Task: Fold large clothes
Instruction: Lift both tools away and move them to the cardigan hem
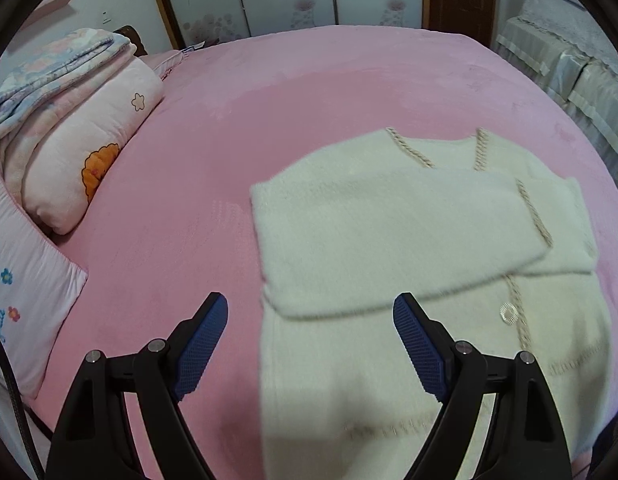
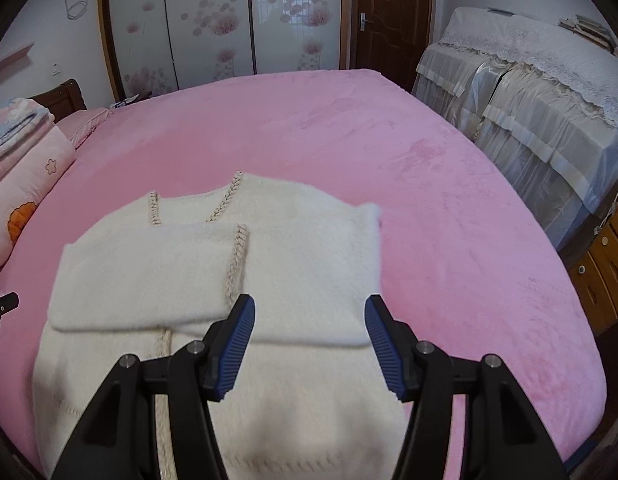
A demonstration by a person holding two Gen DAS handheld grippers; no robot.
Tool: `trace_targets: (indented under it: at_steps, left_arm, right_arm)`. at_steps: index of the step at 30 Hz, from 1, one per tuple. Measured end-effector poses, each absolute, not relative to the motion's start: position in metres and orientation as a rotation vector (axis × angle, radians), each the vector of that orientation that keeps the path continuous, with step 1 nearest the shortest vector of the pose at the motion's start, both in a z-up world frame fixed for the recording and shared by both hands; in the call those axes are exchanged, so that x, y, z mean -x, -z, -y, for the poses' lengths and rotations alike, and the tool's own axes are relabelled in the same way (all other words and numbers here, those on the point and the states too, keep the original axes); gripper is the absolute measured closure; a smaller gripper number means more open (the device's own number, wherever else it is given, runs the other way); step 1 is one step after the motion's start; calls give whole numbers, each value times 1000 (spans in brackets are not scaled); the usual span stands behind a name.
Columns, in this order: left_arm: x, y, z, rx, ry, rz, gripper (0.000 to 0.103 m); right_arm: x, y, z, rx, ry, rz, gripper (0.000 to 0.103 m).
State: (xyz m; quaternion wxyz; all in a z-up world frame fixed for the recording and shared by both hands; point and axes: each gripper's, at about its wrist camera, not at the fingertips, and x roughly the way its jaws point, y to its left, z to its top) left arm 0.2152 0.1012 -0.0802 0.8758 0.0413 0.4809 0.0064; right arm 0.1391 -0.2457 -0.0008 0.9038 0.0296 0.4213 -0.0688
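Observation:
A fluffy cream cardigan (image 1: 389,232) with beige braided trim lies flat on the pink bed (image 1: 269,92), both sleeves folded across its chest. It also shows in the right wrist view (image 2: 293,248). My left gripper (image 1: 311,312) is open and empty, hovering above the cardigan's left edge near the folded sleeve. My right gripper (image 2: 309,312) is open and empty, above the cardigan's right half near the other sleeve's lower edge. A bit of the left gripper (image 2: 3,306) shows at the far left of the right wrist view.
Folded quilts (image 1: 77,120) and a pillow (image 1: 25,280) lie at the bed's left side. A covered cabinet (image 2: 529,100) and wooden drawers (image 2: 605,272) stand to the right. Floral wardrobe doors (image 2: 229,20) and a brown door (image 2: 393,12) stand behind the bed.

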Motion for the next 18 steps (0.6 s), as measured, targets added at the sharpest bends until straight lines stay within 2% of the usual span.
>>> trace_targets:
  at_steps: [10,18]
  left_arm:
    - [-102,59,-95,-102,29,-1033,19]
    - [-46,59,-110,-77,23,-1075,19]
  right_arm:
    - [-37,-24,231,29,46,-848,45]
    - [20,-31,214,76,-42,-853,45]
